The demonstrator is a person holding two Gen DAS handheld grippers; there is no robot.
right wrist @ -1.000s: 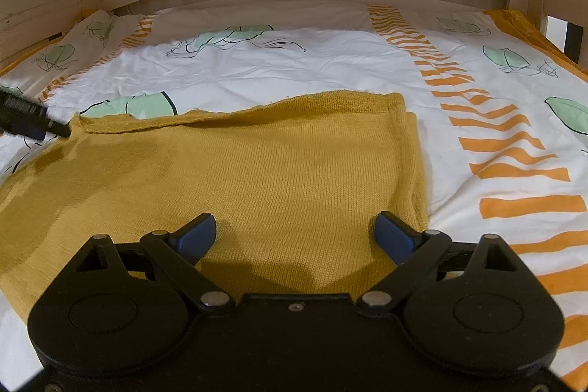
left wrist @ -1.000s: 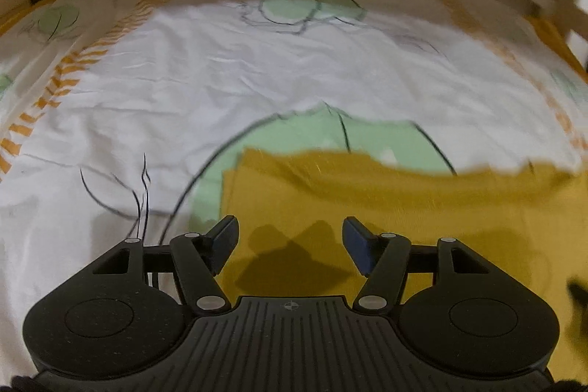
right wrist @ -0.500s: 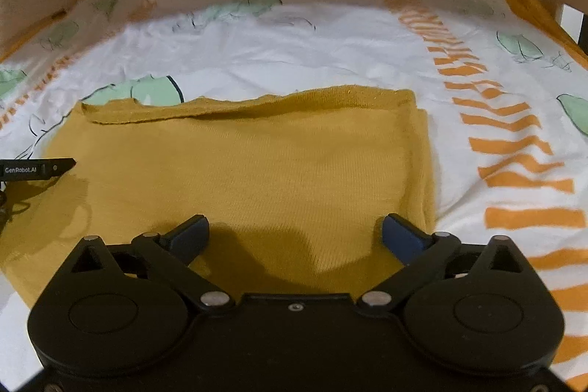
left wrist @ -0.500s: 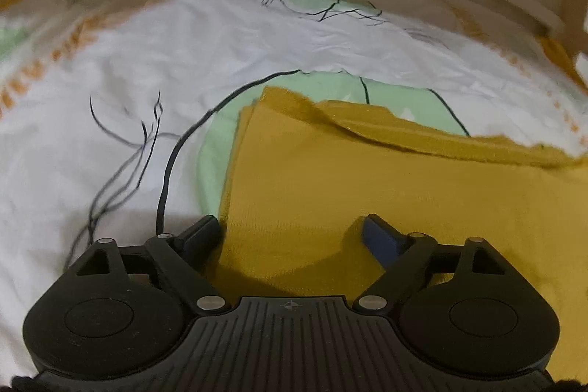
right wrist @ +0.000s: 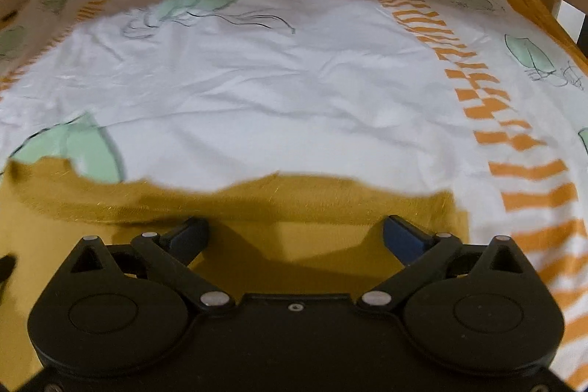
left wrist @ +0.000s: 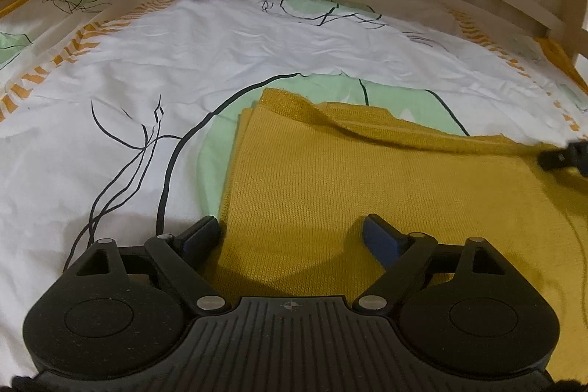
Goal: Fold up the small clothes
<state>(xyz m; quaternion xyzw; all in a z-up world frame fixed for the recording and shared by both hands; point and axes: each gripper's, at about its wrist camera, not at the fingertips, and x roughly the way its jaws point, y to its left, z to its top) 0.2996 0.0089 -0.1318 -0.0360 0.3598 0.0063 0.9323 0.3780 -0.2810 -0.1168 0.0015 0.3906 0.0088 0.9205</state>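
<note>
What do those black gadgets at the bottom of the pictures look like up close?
Each hand-held gripper, left and right, is matte black plastic: two round discs, angled link arms with silver rivets, and two fingers tipped with blue pads. The left one's body is ribbed, with a small crosshair mark.

Dim warm indoor light, soft shadows under the tongs, fisheye bending at edges, right view motion-blurred

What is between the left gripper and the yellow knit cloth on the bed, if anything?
Nothing visible. The left gripper hangs open directly over the left edge of the mustard-yellow knit garment, which lies on the printed bedsheet. No other object lies on that part of the cloth.
</note>
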